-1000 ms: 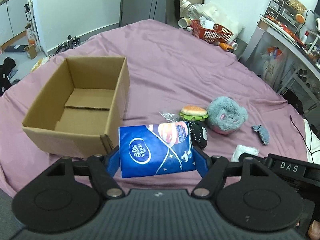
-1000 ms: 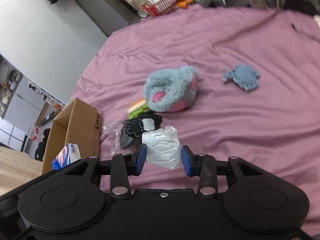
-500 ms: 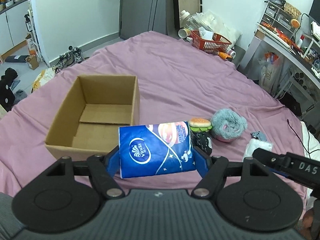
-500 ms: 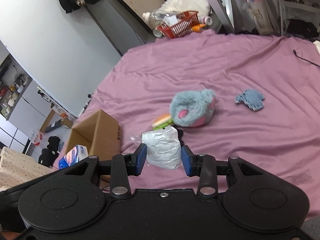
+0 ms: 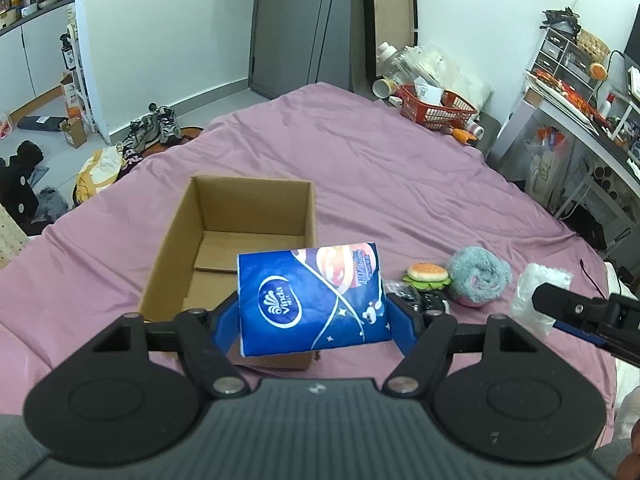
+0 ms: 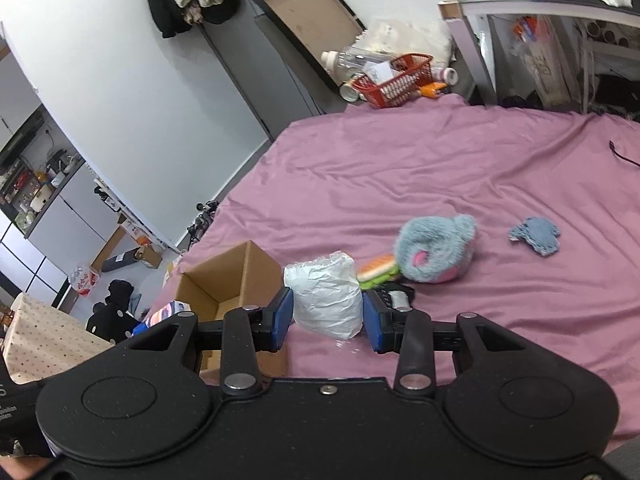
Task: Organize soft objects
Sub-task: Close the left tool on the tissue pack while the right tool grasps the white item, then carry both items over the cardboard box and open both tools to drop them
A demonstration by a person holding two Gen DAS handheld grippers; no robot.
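Observation:
My left gripper (image 5: 314, 318) is shut on a blue Vinda tissue pack (image 5: 312, 300), held in the air above the near right corner of an open, empty cardboard box (image 5: 176, 236). My right gripper (image 6: 326, 316) is shut on a white wrapped soft pack (image 6: 324, 294), held above the purple bed to the right of the box (image 6: 228, 276); the pack also shows in the left wrist view (image 5: 538, 292). A burger toy (image 5: 426, 274), a grey-blue plush (image 5: 478, 280), a black soft item (image 6: 390, 296) and a small blue cloth toy (image 6: 534, 236) lie on the bed.
The purple bedspread (image 5: 380, 168) covers the whole work surface. A red basket (image 5: 438, 108) with bottles sits at the far bed edge. A cluttered desk (image 5: 580, 100) stands on the right. Shoes and bags lie on the floor at left.
Both grippers have risen well above the bed with their loads. The box and the toys now look smaller and farther away, and the box sits closer under the tissue pack.

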